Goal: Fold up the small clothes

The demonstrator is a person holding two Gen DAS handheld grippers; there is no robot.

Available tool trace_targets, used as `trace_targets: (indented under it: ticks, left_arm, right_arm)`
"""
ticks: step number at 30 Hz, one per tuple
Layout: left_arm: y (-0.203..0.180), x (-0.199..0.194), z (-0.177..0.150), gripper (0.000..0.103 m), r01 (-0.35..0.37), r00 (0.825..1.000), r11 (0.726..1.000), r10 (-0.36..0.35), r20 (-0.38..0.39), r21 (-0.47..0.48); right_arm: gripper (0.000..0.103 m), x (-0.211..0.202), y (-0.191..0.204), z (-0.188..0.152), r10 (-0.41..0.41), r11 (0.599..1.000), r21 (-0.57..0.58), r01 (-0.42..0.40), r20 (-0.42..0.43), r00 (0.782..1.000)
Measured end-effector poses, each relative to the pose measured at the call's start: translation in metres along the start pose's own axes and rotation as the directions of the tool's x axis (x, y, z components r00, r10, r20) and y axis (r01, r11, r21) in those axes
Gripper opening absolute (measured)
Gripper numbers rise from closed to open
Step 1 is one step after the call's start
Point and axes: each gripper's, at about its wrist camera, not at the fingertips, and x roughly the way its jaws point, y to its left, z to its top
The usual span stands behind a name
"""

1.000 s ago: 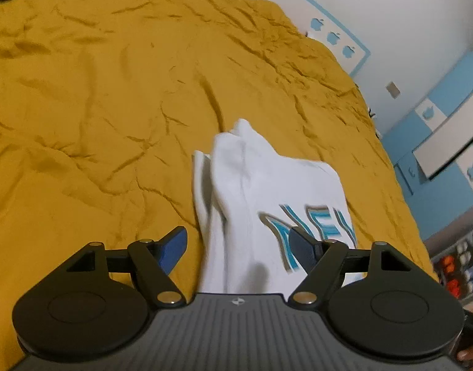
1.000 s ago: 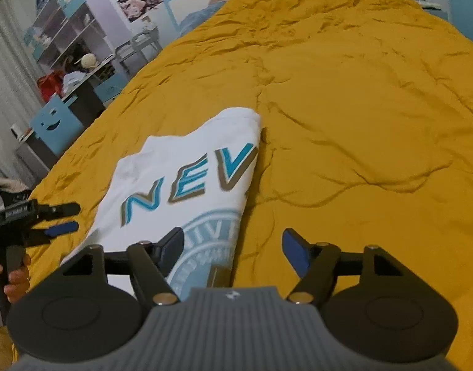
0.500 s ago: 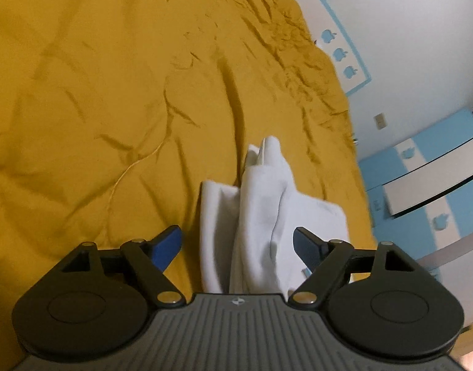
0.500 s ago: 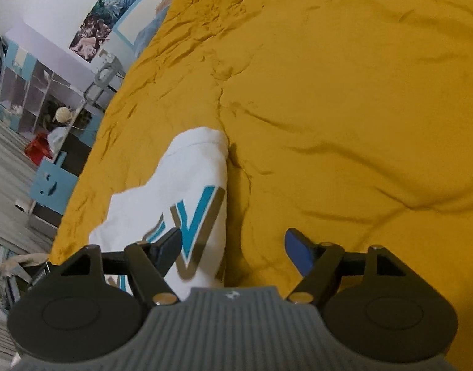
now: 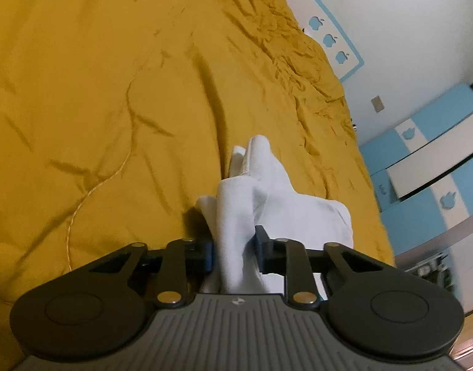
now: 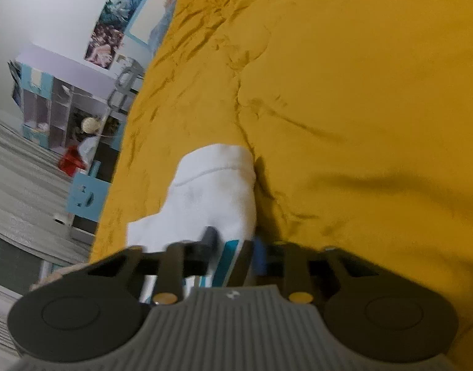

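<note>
Left wrist view: left claw [image 5: 234, 252] closing, blue pads pressed on a bunched fold of white shirt [image 5: 267, 194]. Shirt lying rumpled on a wrinkled mustard bedspread [image 5: 112, 92], one narrow end reaching away from the claw. Right wrist view, blurred: right claw [image 6: 233, 252] closing on the shirt's [image 6: 215, 191] near edge, teal lettering showing between the jaws. White wall [image 5: 406, 24] and blue cabinets [image 5: 422, 160] beyond the bed.
</note>
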Motion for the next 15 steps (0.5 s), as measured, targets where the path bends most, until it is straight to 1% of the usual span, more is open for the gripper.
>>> trace_targets:
  ticks: [2, 4, 8, 11, 15]
  left_arm:
    - [-0.012, -0.008, -0.002, 0.022, -0.027, 0.999, 0.998, 0.026, 0.02, 0.056]
    - [-0.026, -0.018, -0.005, 0.021, -0.051, 0.998, 0.993, 0.047, 0.045, 0.105]
    - [-0.055, -0.043, -0.012, 0.02, -0.08, 0.993, 0.982, 0.063, 0.104, 0.169]
    - [-0.077, -0.068, -0.017, 0.02, -0.081, 0.987, 0.976, 0.051, 0.151, 0.202]
    - [-0.11, -0.102, -0.03, 0.02, -0.095, 0.975, 0.964, 0.039, 0.22, 0.248]
  right_arm:
    - [0.009, -0.003, 0.012, -0.001, -0.032, 0.997, -0.073, 0.033, 0.011, 0.999]
    - [0.007, -0.011, 0.027, -0.003, -0.045, 0.989, -0.142, 0.049, 0.033, 0.998]
    - [0.005, -0.034, 0.053, -0.004, -0.012, 0.981, -0.195, 0.026, 0.076, 0.997]
    - [0.005, -0.059, 0.077, -0.009, 0.012, 0.967, -0.254, 0.018, 0.117, 0.993]
    - [0.005, -0.099, 0.104, -0.019, 0.072, 0.955, -0.295, -0.022, 0.162, 0.984]
